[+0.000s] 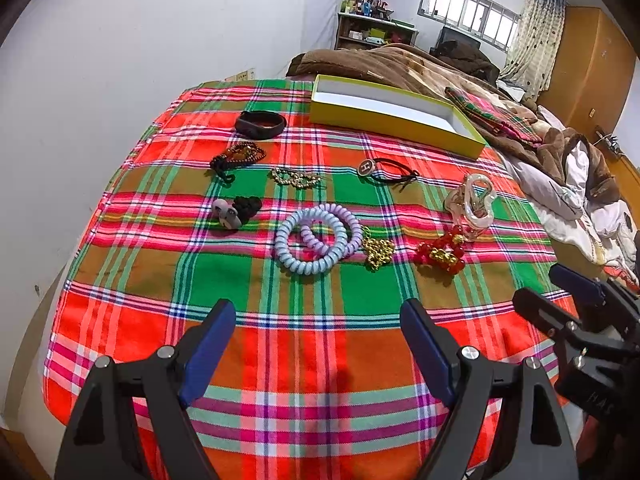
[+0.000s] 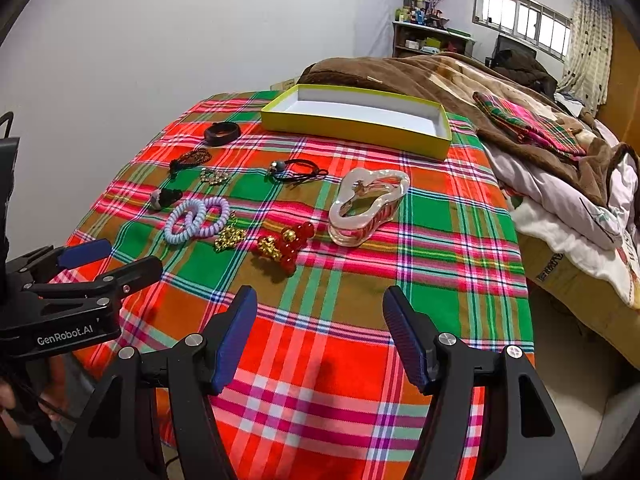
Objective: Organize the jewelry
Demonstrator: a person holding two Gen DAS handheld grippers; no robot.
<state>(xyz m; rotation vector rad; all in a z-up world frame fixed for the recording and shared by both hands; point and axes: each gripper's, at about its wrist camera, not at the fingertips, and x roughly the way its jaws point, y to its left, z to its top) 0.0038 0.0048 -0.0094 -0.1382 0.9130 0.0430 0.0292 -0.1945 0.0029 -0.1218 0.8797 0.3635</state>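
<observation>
Jewelry is spread across the middle of the plaid cloth [image 1: 304, 352], nothing boxed yet. Yellow box [image 1: 394, 122] sits at the far edge of the cloth, open top, white interior, seen bare in both views. In front of it, left to right: black band [image 1: 260, 124], dark bead bracelet [image 1: 237, 157], gold chain [image 1: 295, 177], black cord with a round "H" charm [image 1: 386, 171]. Nearer row: small black-and-grey piece [image 1: 236, 212], two spiral hair ties [image 1: 316, 238] overlapping each other, gold cluster [image 1: 378, 252] just beside them, red-and-gold bead cluster [image 1: 440, 251], clear claw clip [image 2: 368, 206] at the right end (touching or only near the red beads: cannot tell).

A wide strip of bare cloth is seen between the nearer row and both grippers. The cloth's left edge runs close to the white wall [image 1: 140, 60]; rumpled bedding [image 2: 568, 192] is piled past the right edge.

Left gripper [image 1: 318, 344] is held low over the near cloth, jaws wide apart, nothing between them. Right gripper [image 2: 320, 336] is held alongside, same pose, jaws likewise apart and unloaded.
</observation>
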